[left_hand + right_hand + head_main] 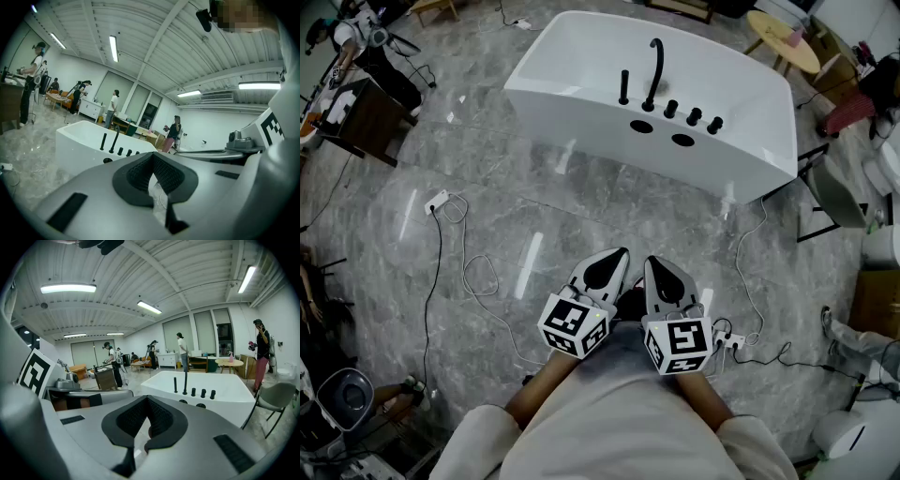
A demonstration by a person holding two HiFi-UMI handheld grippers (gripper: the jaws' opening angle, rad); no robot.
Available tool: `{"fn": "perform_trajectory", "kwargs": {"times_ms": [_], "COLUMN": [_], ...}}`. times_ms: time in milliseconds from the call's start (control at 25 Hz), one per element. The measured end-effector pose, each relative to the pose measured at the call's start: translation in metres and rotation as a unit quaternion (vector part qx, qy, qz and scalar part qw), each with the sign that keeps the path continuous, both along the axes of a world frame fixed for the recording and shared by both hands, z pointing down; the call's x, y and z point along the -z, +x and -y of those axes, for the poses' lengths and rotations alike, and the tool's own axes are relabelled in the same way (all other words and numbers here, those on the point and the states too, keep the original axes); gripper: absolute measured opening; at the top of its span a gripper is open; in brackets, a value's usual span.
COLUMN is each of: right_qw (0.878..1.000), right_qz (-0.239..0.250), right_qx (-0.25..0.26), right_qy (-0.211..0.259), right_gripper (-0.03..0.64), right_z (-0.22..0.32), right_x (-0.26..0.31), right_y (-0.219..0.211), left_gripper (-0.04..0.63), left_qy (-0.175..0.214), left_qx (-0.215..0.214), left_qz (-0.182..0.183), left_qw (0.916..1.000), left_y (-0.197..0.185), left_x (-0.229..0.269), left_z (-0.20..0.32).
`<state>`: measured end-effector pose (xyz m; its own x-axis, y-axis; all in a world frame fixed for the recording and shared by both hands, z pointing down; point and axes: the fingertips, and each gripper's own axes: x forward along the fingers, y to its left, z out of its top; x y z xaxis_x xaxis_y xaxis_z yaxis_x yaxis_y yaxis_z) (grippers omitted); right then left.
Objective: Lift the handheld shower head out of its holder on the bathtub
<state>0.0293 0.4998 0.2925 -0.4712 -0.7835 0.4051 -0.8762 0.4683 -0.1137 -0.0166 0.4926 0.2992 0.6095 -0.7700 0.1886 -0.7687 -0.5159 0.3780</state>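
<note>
The white bathtub [581, 56] stands across the marble floor, well ahead of me. On its near ledge the black handheld shower head [623, 86] sits upright in its holder, left of the curved black spout [655, 67] and three black knobs [694, 116]. My left gripper [622, 254] and right gripper [654, 263] hang side by side close to my body, both shut and empty, far short of the tub. The left gripper [152, 155] view shows the shower head [103, 140] small and distant. From the right gripper [147, 399] it is again the shower head [175, 384] left of the spout [185, 377].
Cables and a power strip [437, 201] lie on the floor at the left, another power strip [729, 341] by my right side. A grey chair [834, 192] stands right of the tub, a round table [783, 39] behind it. Several people stand in the background.
</note>
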Motion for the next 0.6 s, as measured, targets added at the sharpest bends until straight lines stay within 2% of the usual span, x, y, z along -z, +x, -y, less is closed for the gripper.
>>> {"fn": "perform_trajectory", "kwargs": {"times_ms": [440,600], "right_qw": [1.0,0.999], "right_qz": [0.013,0.047], "right_qx": [0.009,0.015], "right_qy": [0.001,-0.007], "right_gripper": [0.017,0.017], "right_z": [0.048,0.062], "right_x": [0.007,0.011], "right_y": [0.031,0.042], "left_gripper": [-0.003,-0.003], "left_qy": [-0.01,-0.004], "left_qx": [0.015,0.021], "left_qz": [0.011,0.016], "left_qw": [0.9998,0.9996], "left_y": [0.028,0.035], "left_x": [-0.001,0.005], "left_z": [0.041,0.057]}}
